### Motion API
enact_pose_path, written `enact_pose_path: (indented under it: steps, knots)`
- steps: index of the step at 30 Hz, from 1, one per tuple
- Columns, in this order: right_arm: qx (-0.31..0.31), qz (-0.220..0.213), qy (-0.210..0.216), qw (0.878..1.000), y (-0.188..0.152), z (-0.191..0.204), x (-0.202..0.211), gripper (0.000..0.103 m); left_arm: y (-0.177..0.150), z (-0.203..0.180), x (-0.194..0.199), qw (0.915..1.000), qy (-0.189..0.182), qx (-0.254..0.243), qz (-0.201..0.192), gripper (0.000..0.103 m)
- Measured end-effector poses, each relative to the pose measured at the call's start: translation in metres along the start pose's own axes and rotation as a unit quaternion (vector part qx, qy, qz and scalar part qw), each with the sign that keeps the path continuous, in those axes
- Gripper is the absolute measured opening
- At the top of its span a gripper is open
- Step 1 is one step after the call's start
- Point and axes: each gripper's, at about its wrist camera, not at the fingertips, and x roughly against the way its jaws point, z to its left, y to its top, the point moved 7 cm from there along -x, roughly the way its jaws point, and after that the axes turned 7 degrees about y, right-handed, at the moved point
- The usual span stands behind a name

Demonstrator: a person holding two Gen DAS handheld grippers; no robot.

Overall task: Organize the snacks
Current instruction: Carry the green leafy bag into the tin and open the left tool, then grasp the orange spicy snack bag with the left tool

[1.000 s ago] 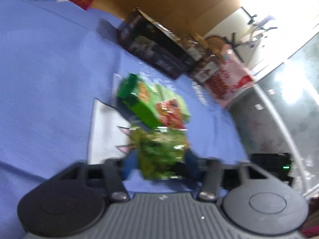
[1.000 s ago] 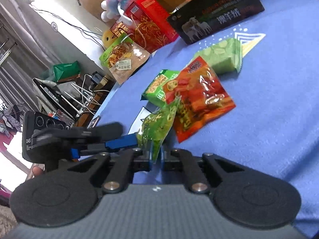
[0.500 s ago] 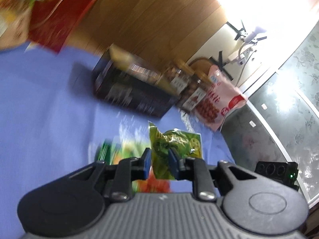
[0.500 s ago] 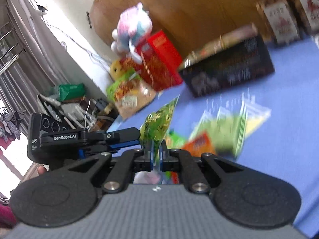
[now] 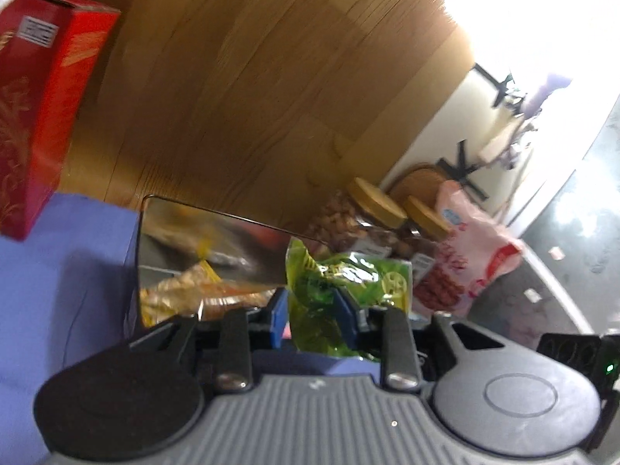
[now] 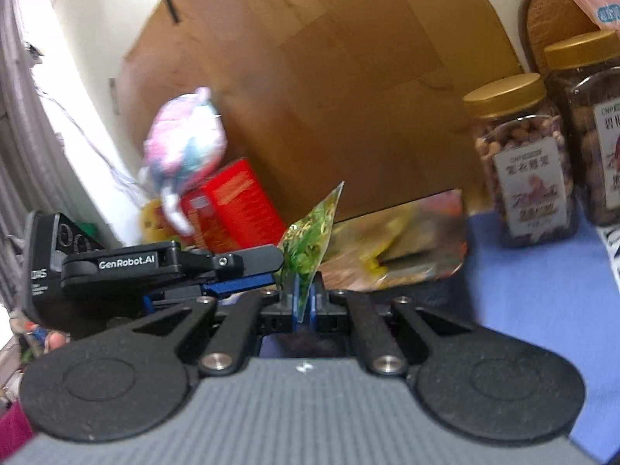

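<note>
A green snack packet (image 5: 348, 283) hangs in the air, held from two sides. My left gripper (image 5: 310, 310) has it between its blue pads, which touch it while the jaws are opening slightly. My right gripper (image 6: 304, 298) is shut on the packet's (image 6: 310, 240) lower edge, and the packet stands up from it like a fin. The left gripper (image 6: 277, 267) reaches in from the left in the right wrist view. Just behind the packet stands an open dark box (image 5: 217, 240) with a shiny inside and orange-yellow packets in it.
Blue cloth (image 5: 58, 290) covers the table. A red box (image 5: 38, 108) stands at the back left, with a plush toy (image 6: 186, 135) on it. Two gold-lidded nut jars (image 6: 523, 155) and a pink bag (image 5: 476, 248) stand right of the open box. A wooden panel closes the back.
Both grippers lifted the green packet off the cloth and carried it toward the open box at the back. The loose snacks on the cloth dropped out of view.
</note>
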Motion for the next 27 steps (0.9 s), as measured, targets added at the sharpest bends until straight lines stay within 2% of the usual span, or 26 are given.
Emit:
enact_pose_path:
  steps: [3,7,8,9,11,13,19,23,27]
  knots:
    - [0.025,-0.004,-0.043,0.999,0.002,-0.012,-0.010,0.016,-0.001,0.006,-0.023,0.9998,0.010,0.005,0.017,0.029]
    - [0.073,-0.020,-0.116,0.990,0.002,-0.019,-0.015,0.020,0.000,0.004,-0.027,0.9996,0.024,-0.010,0.006,0.035]
    - [0.083,-0.026,-0.135,0.987,0.002,-0.020,-0.014,0.023,0.001,0.002,-0.027,0.9994,0.030,-0.014,0.002,0.037]
    - [0.091,-0.033,-0.151,0.984,0.002,-0.020,-0.011,0.034,0.001,0.002,-0.027,0.9992,0.036,-0.017,0.000,0.039]
    - [0.097,-0.052,-0.163,0.981,0.002,-0.019,-0.003,0.041,0.000,0.001,-0.026,0.9988,0.046,-0.020,0.002,0.042]
    - [0.099,-0.062,-0.170,0.978,0.003,-0.017,0.006,0.041,-0.002,-0.001,-0.026,0.9987,0.046,-0.020,0.006,0.044]
    - [0.080,-0.066,-0.150,0.983,-0.012,-0.001,0.038,0.041,-0.011,-0.006,-0.004,0.9992,0.038,-0.013,0.003,0.044]
    - [0.048,-0.040,-0.120,0.991,-0.039,0.010,0.050,0.041,-0.027,-0.011,0.023,0.9994,0.027,-0.020,0.003,0.045]
    - [0.016,-0.009,-0.091,0.996,-0.069,0.018,0.063,0.041,-0.057,-0.011,0.051,0.9996,0.013,-0.016,0.018,0.048]
